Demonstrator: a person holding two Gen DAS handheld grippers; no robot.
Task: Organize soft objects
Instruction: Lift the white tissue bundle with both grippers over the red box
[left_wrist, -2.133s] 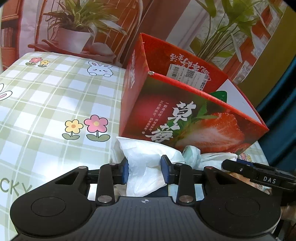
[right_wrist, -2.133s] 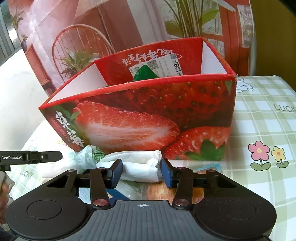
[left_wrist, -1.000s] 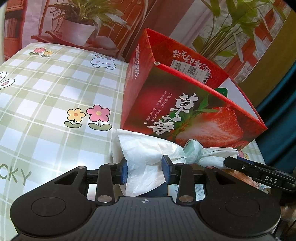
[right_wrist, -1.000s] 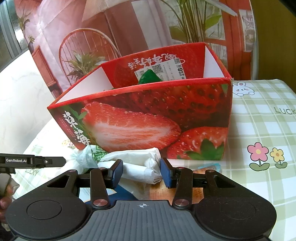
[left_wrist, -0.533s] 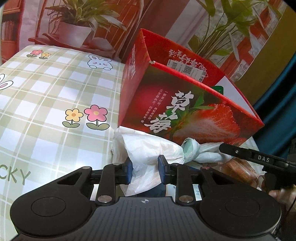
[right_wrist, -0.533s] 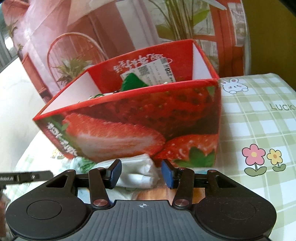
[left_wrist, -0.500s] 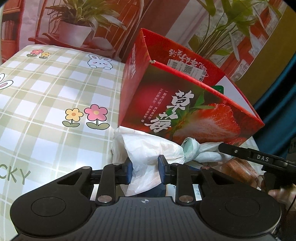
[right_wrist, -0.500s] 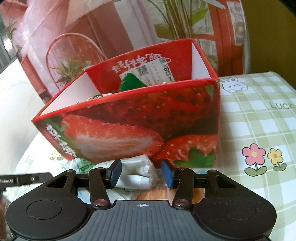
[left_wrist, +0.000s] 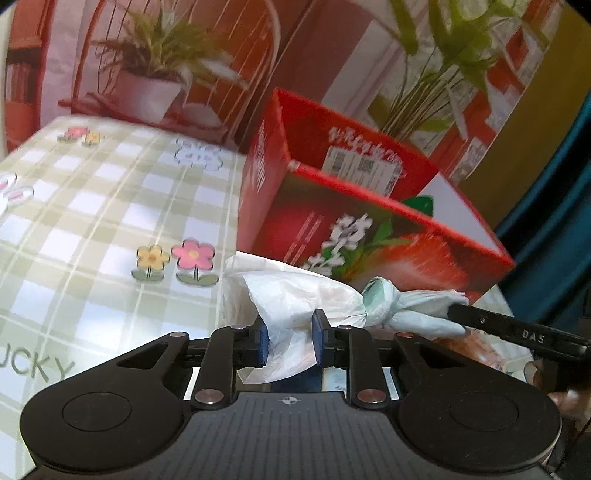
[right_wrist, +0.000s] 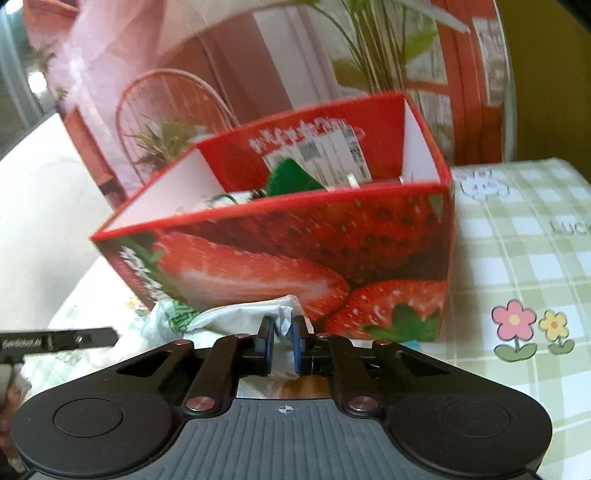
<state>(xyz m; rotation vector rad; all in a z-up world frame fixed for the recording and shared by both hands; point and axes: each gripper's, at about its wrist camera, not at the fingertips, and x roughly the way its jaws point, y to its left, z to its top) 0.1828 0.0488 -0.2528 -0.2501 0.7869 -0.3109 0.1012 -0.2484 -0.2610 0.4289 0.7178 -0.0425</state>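
A printed backdrop of potted plants and red furniture is standing behind the worktop (left_wrist: 92, 221), which is wearing a green-and-white checked cloth with flowers and rabbits; an open red cardboard box printed with strawberries (left_wrist: 369, 236) is sitting on it as the landmark, with a white shipping label on its inner far wall and something green and white lying inside; directly in front of the box's strawberry face, a knotted white plastic bag with pale green print (left_wrist: 306, 295) is stretching sideways, its knot near the middle; the left gripper (left_wrist: 288, 341) is pinching the wider crumpled end, its blue-padded fingers (left_wrist: 261, 343) pressing into the plastic on both sides; the right gripper (right_wrist: 283, 347) is clamping the bag's other end (right_wrist: 251, 314), its fingers (right_wrist: 267, 345) nearly meeting with a thin fold of plastic squeezed between them; both views are blurring slightly.
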